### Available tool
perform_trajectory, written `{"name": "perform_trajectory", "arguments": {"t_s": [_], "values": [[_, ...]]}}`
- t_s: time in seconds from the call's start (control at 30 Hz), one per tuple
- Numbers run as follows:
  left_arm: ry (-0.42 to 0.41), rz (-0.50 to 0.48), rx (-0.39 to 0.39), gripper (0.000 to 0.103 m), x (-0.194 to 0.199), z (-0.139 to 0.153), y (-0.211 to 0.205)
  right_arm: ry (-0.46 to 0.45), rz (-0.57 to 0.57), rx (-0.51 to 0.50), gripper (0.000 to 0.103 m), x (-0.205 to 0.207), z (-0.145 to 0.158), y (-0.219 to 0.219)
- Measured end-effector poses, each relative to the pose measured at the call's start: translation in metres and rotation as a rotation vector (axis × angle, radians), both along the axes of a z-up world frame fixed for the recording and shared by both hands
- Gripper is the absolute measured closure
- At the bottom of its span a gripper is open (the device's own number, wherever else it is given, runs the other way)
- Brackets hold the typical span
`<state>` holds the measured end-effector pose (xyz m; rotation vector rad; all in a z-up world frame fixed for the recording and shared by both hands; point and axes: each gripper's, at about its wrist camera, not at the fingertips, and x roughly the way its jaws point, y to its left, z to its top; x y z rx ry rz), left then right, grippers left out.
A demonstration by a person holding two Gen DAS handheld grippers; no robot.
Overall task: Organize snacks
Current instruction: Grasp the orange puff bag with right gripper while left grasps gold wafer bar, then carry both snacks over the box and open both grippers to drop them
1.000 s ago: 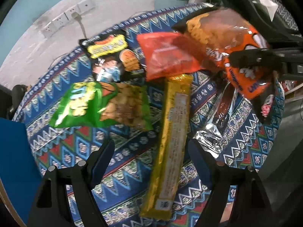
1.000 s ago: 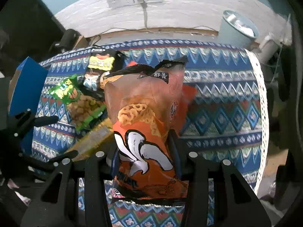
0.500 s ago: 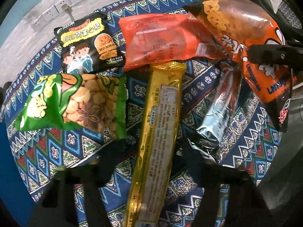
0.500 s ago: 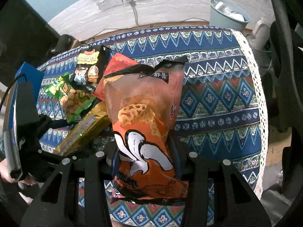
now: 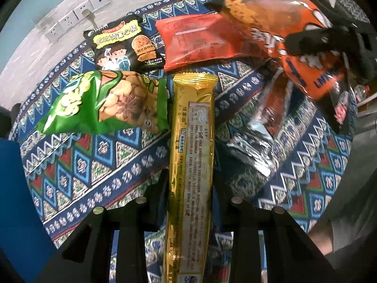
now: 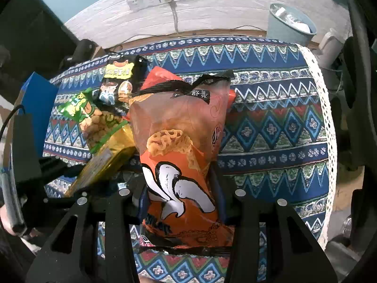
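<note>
A long gold snack pack lies lengthwise on the patterned tablecloth. My left gripper is shut on its near half, pads pressing both sides. An orange bag of ring crisps hangs above the table with my right gripper shut on its lower part. In the left wrist view that orange bag is at the upper right. In the right wrist view the gold pack sits left of the bag.
A green nut bag, a black cartoon pack, a red pack and a silver foil pack lie around the gold one. A blue box stands at the left. A bin stands beyond the table.
My left gripper came down over the gold pack and its jaws went from wide open to shut on it. The right gripper kept hold of the orange bag, shifting slightly.
</note>
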<state>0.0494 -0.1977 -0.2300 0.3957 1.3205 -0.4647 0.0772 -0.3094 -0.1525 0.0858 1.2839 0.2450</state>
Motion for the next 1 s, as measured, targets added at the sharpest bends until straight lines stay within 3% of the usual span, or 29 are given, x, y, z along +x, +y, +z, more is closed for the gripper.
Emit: {"name": "perform_trajectory", "arguments": {"t_s": [0.23, 0.5, 1.0], "values": [[-0.061, -0.011, -0.013, 0.071, -0.023, 0.035, 0.023, -0.019, 0.019, -0.004, 0.059, -0.002, 0.009, 0.012], [-0.137, 0.050, -0.043, 0.071, -0.033, 0.076, 0.048, -0.056, 0.045, -0.011, 0.059, -0.005, 0.026, 0.030], [-0.241, 0.155, -0.080, 0.075, -0.017, 0.118, 0.082, -0.123, 0.125, 0.008, 0.059, -0.009, 0.060, 0.074]]}}
